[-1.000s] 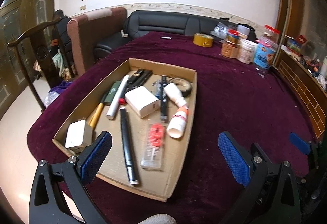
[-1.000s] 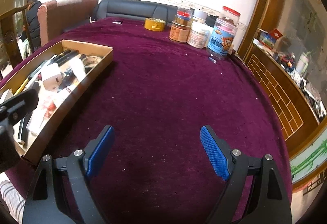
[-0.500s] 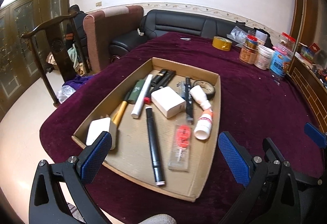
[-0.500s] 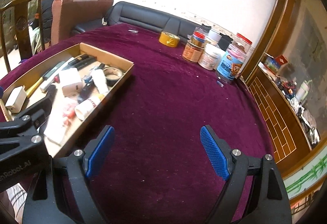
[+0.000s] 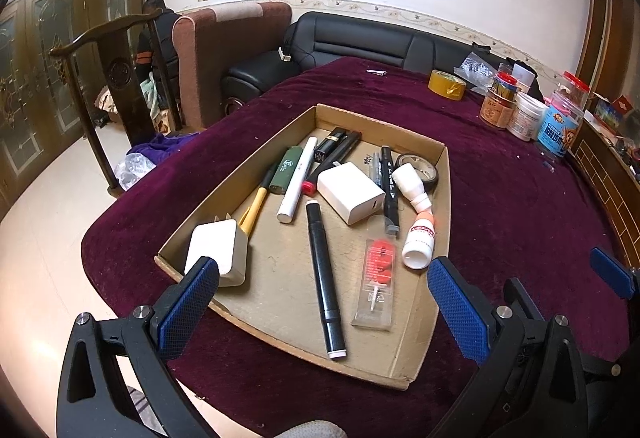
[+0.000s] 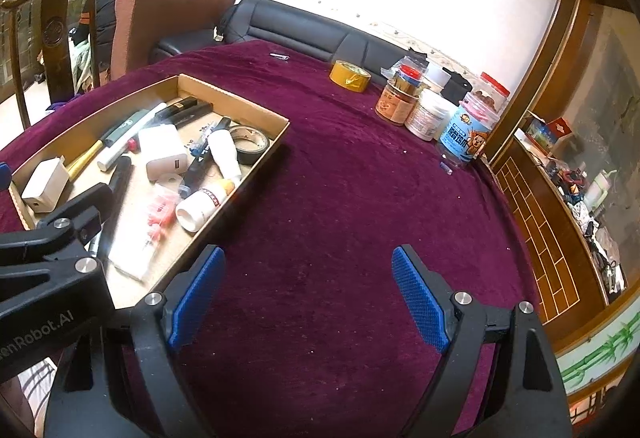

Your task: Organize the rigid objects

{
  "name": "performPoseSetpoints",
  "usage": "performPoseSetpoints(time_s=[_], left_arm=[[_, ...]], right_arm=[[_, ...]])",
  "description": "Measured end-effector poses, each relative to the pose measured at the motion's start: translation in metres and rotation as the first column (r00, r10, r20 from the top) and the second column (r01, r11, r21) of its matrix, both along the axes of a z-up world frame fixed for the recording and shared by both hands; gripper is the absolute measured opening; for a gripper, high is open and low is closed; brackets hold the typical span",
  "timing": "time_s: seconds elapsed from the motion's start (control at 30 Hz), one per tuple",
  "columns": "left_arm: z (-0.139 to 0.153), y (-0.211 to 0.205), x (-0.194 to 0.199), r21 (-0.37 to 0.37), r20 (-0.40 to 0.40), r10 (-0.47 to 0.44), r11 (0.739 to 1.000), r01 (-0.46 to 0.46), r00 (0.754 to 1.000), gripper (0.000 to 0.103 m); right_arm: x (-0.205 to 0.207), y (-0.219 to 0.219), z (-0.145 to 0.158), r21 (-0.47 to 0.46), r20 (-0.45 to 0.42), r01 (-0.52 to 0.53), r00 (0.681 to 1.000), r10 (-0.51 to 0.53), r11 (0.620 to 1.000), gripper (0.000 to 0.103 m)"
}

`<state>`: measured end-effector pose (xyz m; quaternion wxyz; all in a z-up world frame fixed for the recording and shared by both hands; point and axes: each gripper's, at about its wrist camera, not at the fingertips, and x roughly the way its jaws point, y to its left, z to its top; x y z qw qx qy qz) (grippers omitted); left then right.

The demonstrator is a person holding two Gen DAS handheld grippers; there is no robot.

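**Both grippers spread wide and empty above the tray of loose items**

A surface (image 5: 500, 206) draped in deep purple cloth fills most of both views. On it sits a shallow cardboard tray (image 5: 442, 198), with the mixed rigid objects lying loose inside.

The left gripper (image 5: 320, 302) hangs over the near edge of the tray, its blue-padded fingers (image 5: 188, 302) spread wide with nothing between them. The right gripper (image 6: 306, 298) is over bare cloth just to the right of the tray, its fingers (image 6: 418, 304) equally wide apart and holding nothing.

At the far right of the surface stands a cluster of jars (image 6: 432, 110), touching or nearly so, with a yellow tape roll (image 5: 447, 84) beside them.

Inside the tray, largest first: a long black marker (image 5: 325, 278) lies lengthwise down the middle; a white charger block (image 5: 351, 192) sits near the centre; a second white adapter (image 5: 218, 250) rests in the near left corner, prongs up. A flat clear packet with red contents (image 5: 378, 278) lies just right of the black marker. Two small white bottles (image 5: 412, 186) lie end to end along the right wall, next to a black tape roll (image 5: 418, 170). A white pen (image 5: 298, 178), a green case (image 5: 286, 170) and a yellow-handled tool (image 5: 254, 208) lie side by side at the left.
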<state>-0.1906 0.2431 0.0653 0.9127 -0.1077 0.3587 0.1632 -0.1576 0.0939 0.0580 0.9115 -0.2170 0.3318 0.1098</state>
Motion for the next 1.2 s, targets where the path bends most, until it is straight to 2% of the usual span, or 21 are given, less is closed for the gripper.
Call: performPoseSetpoints(time_s=[1.2], left_arm=[[-0.0061, -0.0017, 0.0034, -0.028, -0.047, -0.026, 0.999, 0.025, 0.999, 0.102]], right_arm=[[0.0053, -0.0073, -0.0085, -0.015, -0.018, 0.025, 1.000, -0.026, 1.000, 0.086]])
